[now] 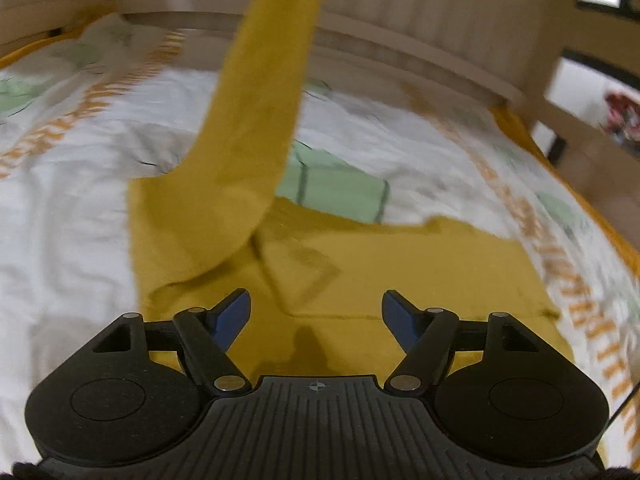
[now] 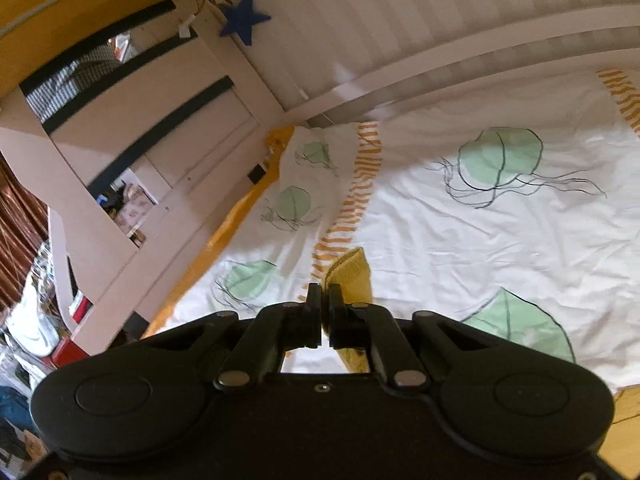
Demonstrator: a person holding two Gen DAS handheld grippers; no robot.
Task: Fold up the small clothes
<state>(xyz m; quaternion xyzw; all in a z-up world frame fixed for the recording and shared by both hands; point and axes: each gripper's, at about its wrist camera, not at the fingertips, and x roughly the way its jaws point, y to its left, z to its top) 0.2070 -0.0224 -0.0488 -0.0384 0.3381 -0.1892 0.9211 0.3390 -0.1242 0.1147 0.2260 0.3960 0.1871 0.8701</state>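
Observation:
A mustard-yellow garment (image 1: 400,276) lies spread on the white bed sheet (image 1: 72,200). One sleeve (image 1: 260,92) is lifted and runs up out of the top of the left wrist view. My left gripper (image 1: 316,316) is open and empty, low over the garment's body. My right gripper (image 2: 325,300) is shut on the ribbed yellow cuff (image 2: 350,274) of the sleeve and holds it above the sheet (image 2: 460,240).
The sheet has green jellyfish prints (image 2: 500,158) and orange striped bands (image 2: 356,196). A white wooden bed frame (image 2: 168,200) stands along the left edge, a padded headboard (image 1: 420,12) at the back. Clutter (image 2: 32,320) lies on the floor beyond the frame.

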